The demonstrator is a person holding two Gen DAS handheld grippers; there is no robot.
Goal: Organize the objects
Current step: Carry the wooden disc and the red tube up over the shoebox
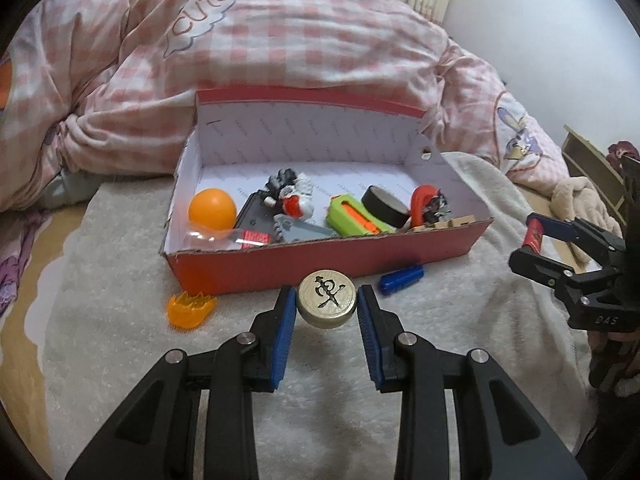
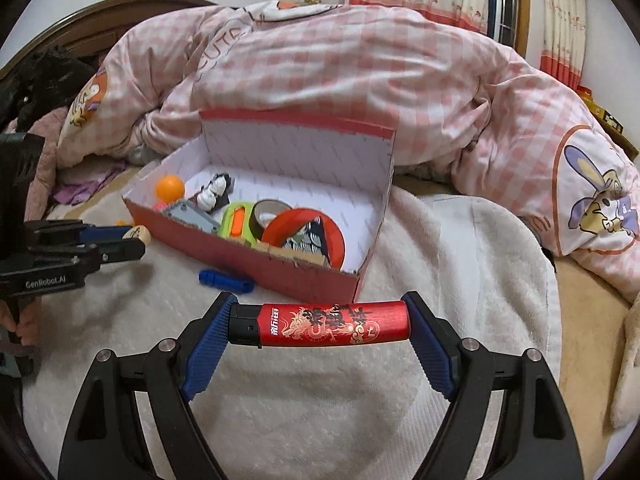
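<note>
My left gripper [image 1: 326, 306] is shut on a round brass-coloured piece [image 1: 326, 298] with a black character, held just in front of the red cardboard box [image 1: 320, 262]. My right gripper [image 2: 320, 324] is shut on a red lighter [image 2: 332, 324] with a dragon print, held crosswise in front of the box's near corner [image 2: 312, 276]. The box holds an orange ball [image 1: 212, 208], a green and orange item [image 1: 352, 216], a black tape roll [image 1: 384, 206] and other small things. A blue cylinder [image 1: 401, 278] and an orange clear piece [image 1: 191, 308] lie on the white blanket outside the box.
A pink checked quilt [image 1: 280, 40] is piled behind the box. The white fleece blanket [image 2: 300, 392] covers the bed under both grippers. The other gripper shows at the right edge of the left wrist view [image 1: 568, 256] and at the left edge of the right wrist view [image 2: 80, 248].
</note>
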